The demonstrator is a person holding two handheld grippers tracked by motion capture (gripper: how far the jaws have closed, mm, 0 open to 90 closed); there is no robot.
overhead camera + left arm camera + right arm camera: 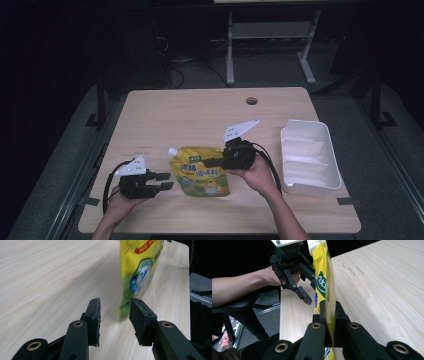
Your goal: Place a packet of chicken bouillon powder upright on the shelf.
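Wood table [165, 112], yellow pouch [202, 172], Chinese txt.

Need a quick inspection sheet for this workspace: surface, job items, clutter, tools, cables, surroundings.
Surface: light wood table, round grommet hole near its far edge.
Job's things: yellow spouted pouch with a white cap, near the front middle; white compartment tray at the table's right side, its compartments look empty.
Clutter: nothing seen.
Tools: right tool shut on the pouch's edge; left tool open, jaws either side of the pouch's corner, not touching it.
Cables: a black cable loops from each tool over the table; more cables on the floor beyond the table.
Surroundings: dark room, grey carpet, grey metal frame behind the table.
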